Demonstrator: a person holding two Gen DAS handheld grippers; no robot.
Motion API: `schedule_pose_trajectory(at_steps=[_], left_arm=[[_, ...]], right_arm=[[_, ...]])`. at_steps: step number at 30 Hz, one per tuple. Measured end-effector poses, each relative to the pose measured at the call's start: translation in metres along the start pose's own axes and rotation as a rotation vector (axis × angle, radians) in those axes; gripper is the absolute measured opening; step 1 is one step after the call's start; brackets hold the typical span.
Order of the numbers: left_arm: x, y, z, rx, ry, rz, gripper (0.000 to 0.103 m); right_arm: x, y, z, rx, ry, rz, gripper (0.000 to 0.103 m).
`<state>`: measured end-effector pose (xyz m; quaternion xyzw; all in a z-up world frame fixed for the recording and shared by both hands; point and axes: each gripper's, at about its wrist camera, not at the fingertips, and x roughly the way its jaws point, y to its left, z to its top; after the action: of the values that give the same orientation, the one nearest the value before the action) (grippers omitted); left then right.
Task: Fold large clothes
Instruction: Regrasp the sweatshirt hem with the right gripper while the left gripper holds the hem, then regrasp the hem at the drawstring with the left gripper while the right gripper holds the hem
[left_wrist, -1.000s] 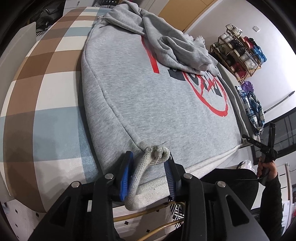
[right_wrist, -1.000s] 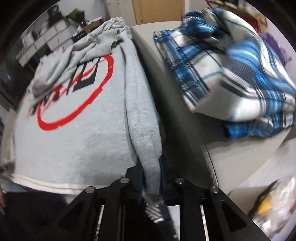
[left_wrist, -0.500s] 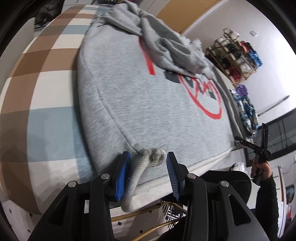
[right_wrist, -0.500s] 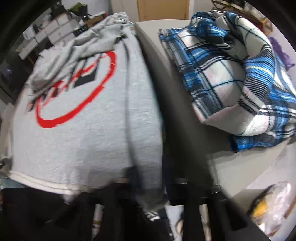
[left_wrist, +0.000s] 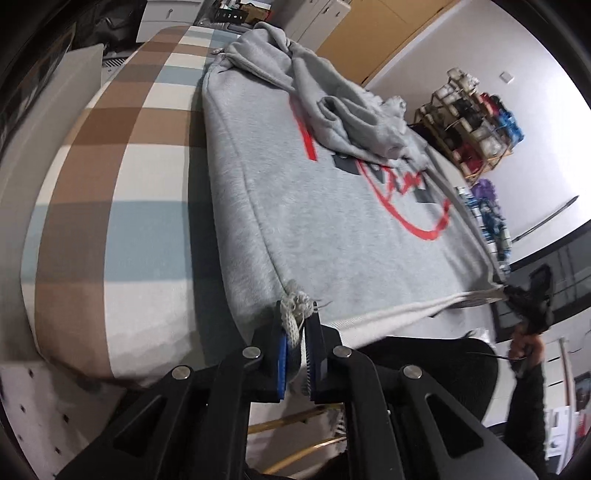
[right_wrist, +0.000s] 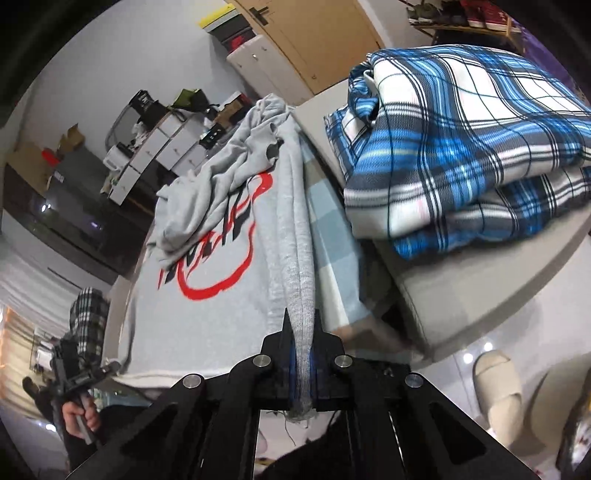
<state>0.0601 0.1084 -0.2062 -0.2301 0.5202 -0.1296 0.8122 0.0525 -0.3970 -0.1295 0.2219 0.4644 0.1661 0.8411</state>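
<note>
A grey sweatshirt (left_wrist: 332, 206) with a red and black print lies spread on a checked bed (left_wrist: 110, 177), its sleeves bunched at the far end. My left gripper (left_wrist: 297, 332) is shut on the near left hem corner with its white ribbed band. My right gripper (right_wrist: 303, 343) is shut on the near right hem corner, a grey fold (right_wrist: 295, 229) running away from it. The hem is lifted and stretched between the two grippers. The right gripper also shows in the left wrist view (left_wrist: 524, 295), and the left gripper in the right wrist view (right_wrist: 85, 373).
A folded blue plaid garment (right_wrist: 461, 147) sits on a grey surface (right_wrist: 480, 295) right of the bed. A shelf rack (left_wrist: 469, 125) stands by the far wall. White drawers (right_wrist: 162, 155) stand behind the bed. A slipper (right_wrist: 498, 391) lies on the floor.
The left gripper has closed on the hem corner. Both grippers have lifted and pulled the hem taut toward me; the right side fold now hangs straight from the right gripper.
</note>
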Motion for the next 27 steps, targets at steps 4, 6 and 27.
schedule_pose_trajectory(at_steps=[4, 6, 27], left_arm=[[0.002, 0.0, -0.004, -0.014, 0.007, 0.021, 0.003], [0.007, 0.003, 0.001, -0.049, 0.015, 0.061, 0.003], [0.039, 0.001, 0.027, -0.133, 0.087, -0.038, 0.074]], right_arm=[[0.001, 0.001, -0.008, 0.016, -0.008, 0.032, 0.004], [0.001, -0.001, -0.009, 0.006, -0.008, 0.009, 0.004], [0.059, 0.025, 0.019, -0.242, 0.121, -0.271, 0.042]])
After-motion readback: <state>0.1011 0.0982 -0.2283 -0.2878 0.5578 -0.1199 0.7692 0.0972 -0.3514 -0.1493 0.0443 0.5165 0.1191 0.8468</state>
